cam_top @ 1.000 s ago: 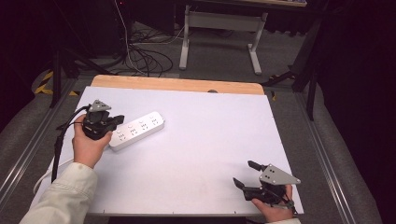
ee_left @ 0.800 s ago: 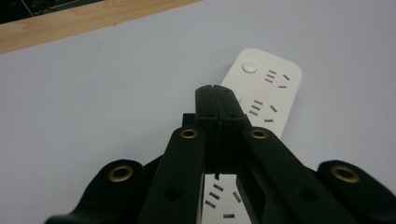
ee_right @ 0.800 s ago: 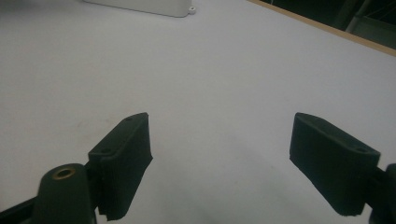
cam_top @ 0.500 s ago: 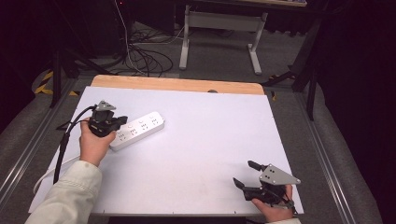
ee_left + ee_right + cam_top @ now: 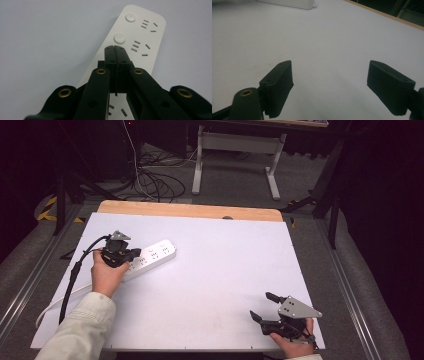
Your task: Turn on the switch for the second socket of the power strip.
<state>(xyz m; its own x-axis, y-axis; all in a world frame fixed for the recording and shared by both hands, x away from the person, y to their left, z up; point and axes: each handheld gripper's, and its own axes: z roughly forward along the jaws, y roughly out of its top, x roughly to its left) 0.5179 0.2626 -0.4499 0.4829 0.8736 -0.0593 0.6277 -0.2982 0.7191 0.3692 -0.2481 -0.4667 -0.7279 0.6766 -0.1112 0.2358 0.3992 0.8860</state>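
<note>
White tabletop, dark room, floor cables; left gripper jaws pressed together over power strip; right gripper jaws spread.

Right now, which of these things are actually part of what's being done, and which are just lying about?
Part of the job:
- white power strip, under the shut left tongs
- its white cable

Just about:
- right tongs, open over bare table
- cables on the floor
- metal stand behind
</note>
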